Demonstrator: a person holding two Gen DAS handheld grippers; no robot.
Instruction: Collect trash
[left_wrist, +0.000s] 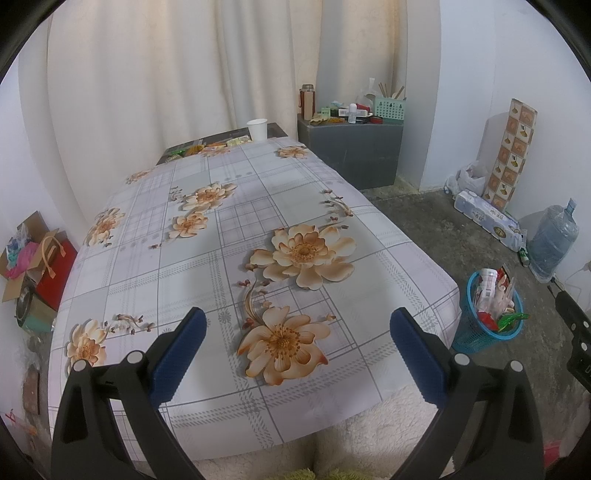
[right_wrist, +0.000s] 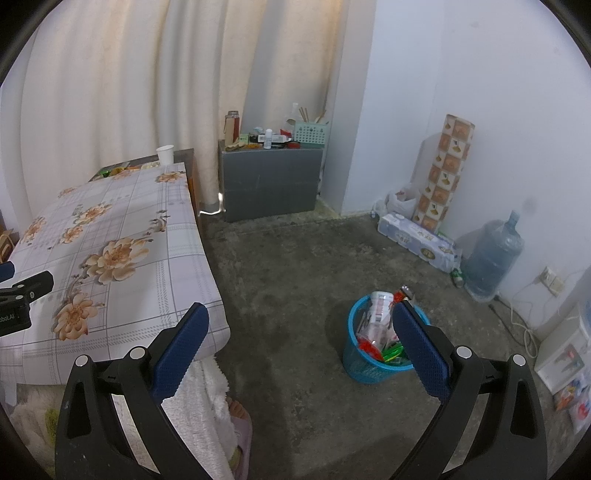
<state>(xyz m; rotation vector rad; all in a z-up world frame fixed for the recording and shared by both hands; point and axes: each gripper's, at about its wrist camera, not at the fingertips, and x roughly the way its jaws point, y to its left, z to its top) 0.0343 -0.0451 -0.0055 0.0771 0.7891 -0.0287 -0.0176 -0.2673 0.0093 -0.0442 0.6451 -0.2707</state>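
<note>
The left gripper (left_wrist: 297, 334) hangs wide apart and empty over the near end of the bench (left_wrist: 369, 236), above its flowered cloth. The right gripper (right_wrist: 301, 334) is also spread wide and empty, held over the floor (right_wrist: 288, 266) off the bench's right edge. The trash (right_wrist: 380, 325), wrappers and a white bottle, fills a blue basket (right_wrist: 360, 363) on the floor, near the bench's near right corner. More wrappers (left_wrist: 207, 147) lie at the bench's far edge beside a paper cup (left_wrist: 257, 129). A grey cabinet (right_wrist: 271, 181) stands beyond, by the curtain.
</note>
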